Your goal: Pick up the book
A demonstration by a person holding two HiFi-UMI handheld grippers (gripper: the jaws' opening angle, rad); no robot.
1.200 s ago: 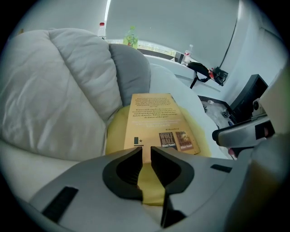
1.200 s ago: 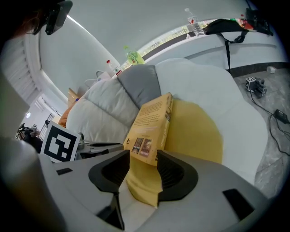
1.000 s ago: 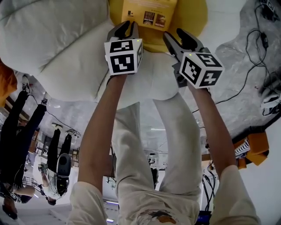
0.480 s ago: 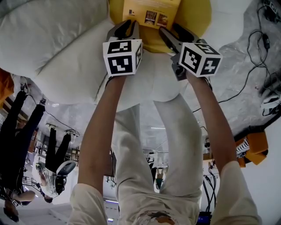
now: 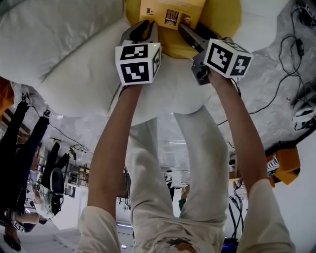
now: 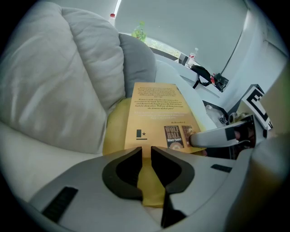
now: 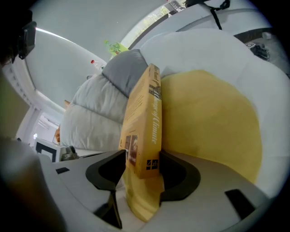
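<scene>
Over on the white sofa, found the book lying back cover up on the yellow cushion, not yet lifted. Saw the right gripper set at the book's near corner, jaws just opened and spread wide, one on the cover side and one on the cushion side, with the corner between them; made out no squeeze yet. Saw the left gripper poised just short of the book's near edge, jaws only narrowly apart, with nothing between them but a glimpse of cushion. Judged the approach done on the right side and the rest left to do: closing on the corner, taking the weight, raising the book clear of the cushion. Could not tell what part, if any, was meant for the left.
</scene>
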